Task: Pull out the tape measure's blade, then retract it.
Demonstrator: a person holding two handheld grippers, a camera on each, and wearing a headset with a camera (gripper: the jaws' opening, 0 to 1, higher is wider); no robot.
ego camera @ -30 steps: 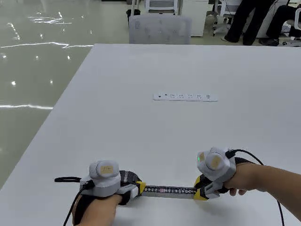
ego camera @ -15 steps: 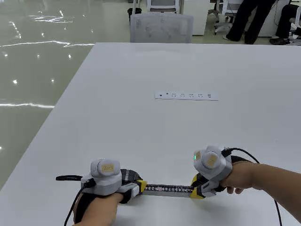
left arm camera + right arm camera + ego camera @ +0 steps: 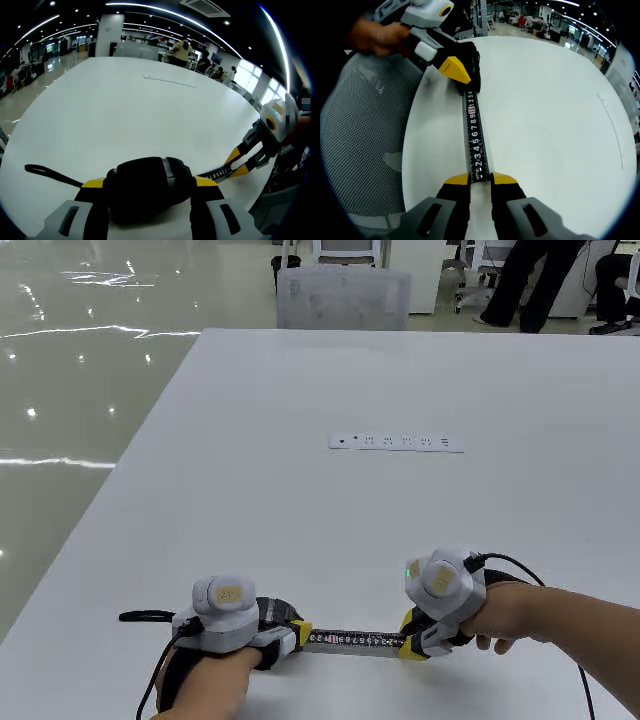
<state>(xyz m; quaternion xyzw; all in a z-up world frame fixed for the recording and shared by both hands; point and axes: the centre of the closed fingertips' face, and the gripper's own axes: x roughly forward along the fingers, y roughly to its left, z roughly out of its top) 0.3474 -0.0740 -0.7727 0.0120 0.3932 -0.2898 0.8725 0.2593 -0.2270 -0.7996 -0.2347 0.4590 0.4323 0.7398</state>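
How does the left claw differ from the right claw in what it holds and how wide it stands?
The left claw clamps the tape measure case; the right claw pinches the blade near its end. The left claw's jaws stand wide apart; the right claw's nearly touch. Both have yellow tips.

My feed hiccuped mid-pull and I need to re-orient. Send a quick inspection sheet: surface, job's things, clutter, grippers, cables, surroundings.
Surface: white table, smooth, no marks seen.
Job's things: black tape measure case rests near the table's near edge. The blade is drawn out a short way with its numbers facing up. Its black strap lies on the table beside the case.
Clutter: white power strip at mid-table, well apart from the work.
Grippers: left gripper is shut on the case. Right gripper is shut on the blade's end.
Cables: a black cable leaves the right gripper along the forearm.
Surroundings: chair at the far edge, glossy floor, people beyond.
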